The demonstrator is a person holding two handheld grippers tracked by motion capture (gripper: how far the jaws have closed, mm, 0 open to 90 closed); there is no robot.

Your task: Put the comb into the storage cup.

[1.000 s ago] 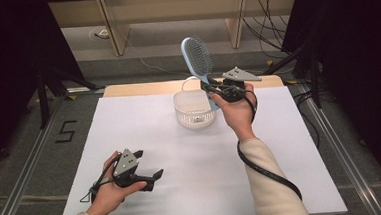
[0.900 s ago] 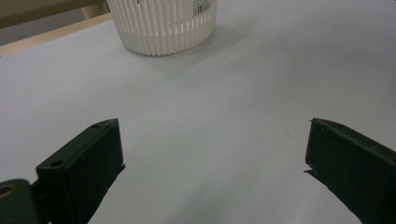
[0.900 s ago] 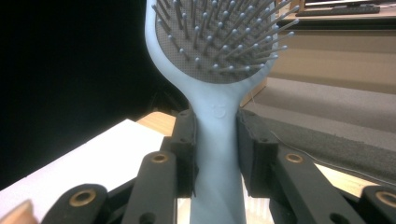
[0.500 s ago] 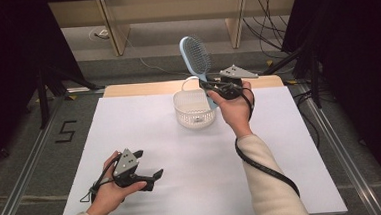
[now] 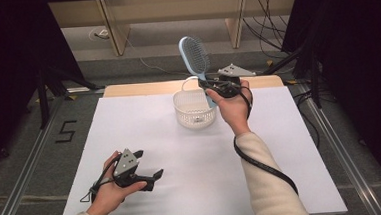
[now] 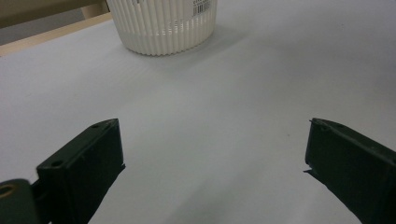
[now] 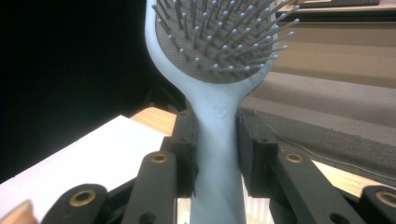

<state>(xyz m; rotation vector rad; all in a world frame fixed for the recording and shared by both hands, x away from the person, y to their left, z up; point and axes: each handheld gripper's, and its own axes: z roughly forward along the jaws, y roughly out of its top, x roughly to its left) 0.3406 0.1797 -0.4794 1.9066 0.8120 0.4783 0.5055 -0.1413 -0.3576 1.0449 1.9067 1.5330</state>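
Fig.: right gripper (image 5: 213,89) clamping hairbrush (image 5: 195,57) handle above basket (image 5: 194,109), near table's (image 5: 291,146) far edge.
Brush is looking light, stiff, slick plastic; gripping at neck is suiting it. Left gripper (image 5: 147,167) resting wide, empty.

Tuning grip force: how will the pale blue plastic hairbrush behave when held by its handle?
The pale blue plastic hairbrush probably stays stiff: it stands straight above the right gripper. Its wide head makes it likely top-heavy. The smooth handle may slip.
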